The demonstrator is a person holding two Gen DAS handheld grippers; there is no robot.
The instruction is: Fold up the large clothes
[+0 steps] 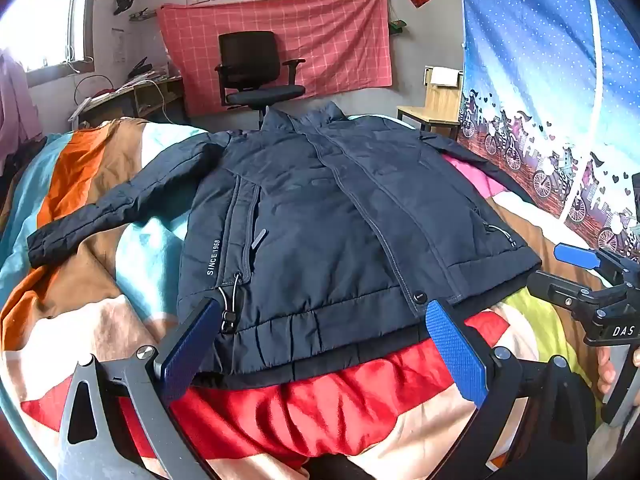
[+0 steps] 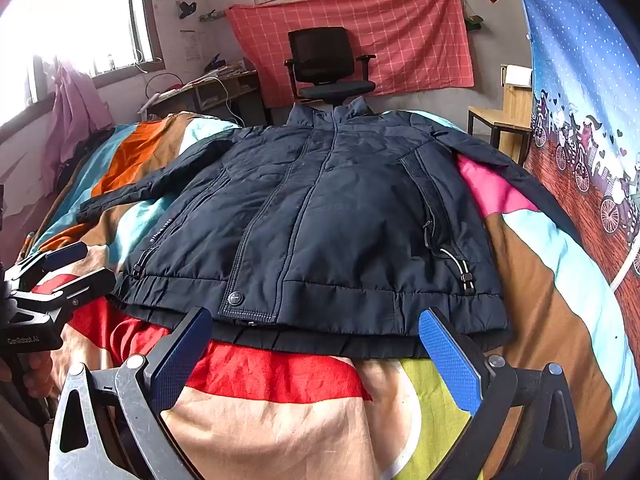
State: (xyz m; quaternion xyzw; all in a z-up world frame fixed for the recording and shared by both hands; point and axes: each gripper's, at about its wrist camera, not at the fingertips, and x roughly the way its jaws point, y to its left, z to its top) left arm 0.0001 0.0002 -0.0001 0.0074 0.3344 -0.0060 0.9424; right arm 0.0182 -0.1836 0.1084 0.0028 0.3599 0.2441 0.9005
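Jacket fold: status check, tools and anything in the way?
Left tool open, right tool open, both empty at the hem. Jacket flat on bedspread, zipped, sleeves spread, unfolded. Nothing in the way.

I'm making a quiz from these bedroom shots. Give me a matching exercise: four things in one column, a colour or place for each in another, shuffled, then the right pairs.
Things:
1. jacket
2. office chair
3. checked cloth
4. wooden chair

Descriptions:
A. pink, hung on the far wall
B. dark navy, spread flat on the bed
C. light wood, beside the blue curtain
D. black, in front of the pink cloth

Pairs: 1-B, 2-D, 3-A, 4-C
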